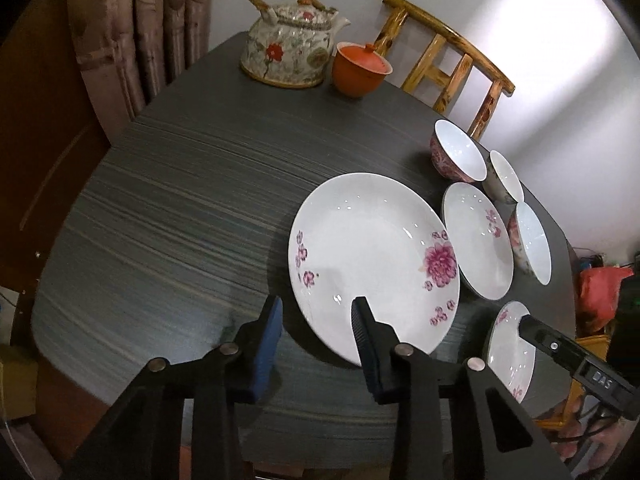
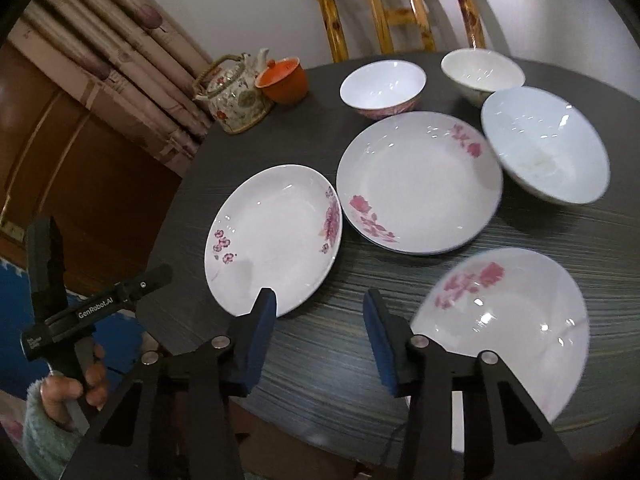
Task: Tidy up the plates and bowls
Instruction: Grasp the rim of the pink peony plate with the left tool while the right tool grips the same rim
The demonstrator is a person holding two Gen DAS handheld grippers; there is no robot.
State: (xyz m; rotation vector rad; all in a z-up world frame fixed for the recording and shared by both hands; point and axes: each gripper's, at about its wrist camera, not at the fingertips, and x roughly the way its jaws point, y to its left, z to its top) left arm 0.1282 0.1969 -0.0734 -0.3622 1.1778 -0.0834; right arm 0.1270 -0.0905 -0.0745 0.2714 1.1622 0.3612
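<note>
Three white plates with pink flowers lie on the dark table [image 1: 180,208]: a large plate [image 1: 372,256], a middle plate [image 1: 476,240] and a near plate [image 1: 512,344]. Behind them stand a pink-sided bowl [image 1: 460,156], a small pale bowl [image 1: 506,178] and a wide bowl [image 1: 532,244]. My left gripper [image 1: 318,302] is open and straddles the large plate's near rim, one finger over the plate and one over bare table, pads apart from it. My right gripper [image 2: 320,294] is open over bare table between the large plate [image 2: 276,236] and the near plate [image 2: 508,328].
A flowered teapot [image 1: 288,48] and an orange lidded cup [image 1: 360,68] stand at the table's far end. A wooden chair [image 1: 448,60] is behind the table, a curtain [image 1: 140,20] to the left. A person's hand [image 2: 76,392] holds the left gripper.
</note>
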